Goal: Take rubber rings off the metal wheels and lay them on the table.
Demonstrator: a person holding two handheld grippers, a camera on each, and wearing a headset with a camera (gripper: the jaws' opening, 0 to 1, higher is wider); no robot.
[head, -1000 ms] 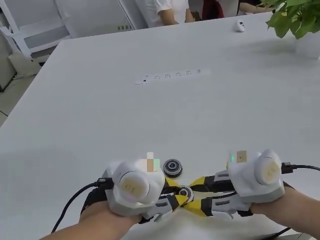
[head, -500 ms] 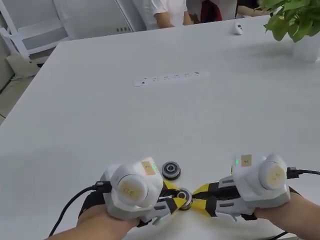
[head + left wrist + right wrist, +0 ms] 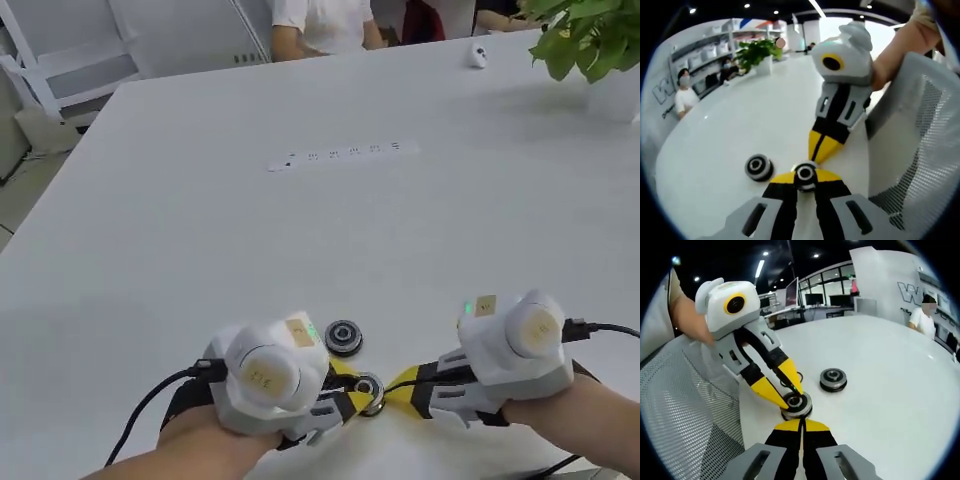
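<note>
Wheel (image 3: 805, 173), metal, dark-rimmed: clamped between tips of left gripper (image 3: 805, 181). Right gripper (image 3: 801, 423): jaws pressed nearly together, tips touching same wheel's rim; actual hold not discernible. Second wheel (image 3: 833, 379): on table (image 3: 880, 365), just beyond both grippers.

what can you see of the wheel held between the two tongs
The small round metal wheel has a silvery hub, a dark centre hole and a dark rubber ring round its rim. It lies flat on the white table. The left tongs clasp it from both sides; the right tongs, shut, touch its rim.
</note>
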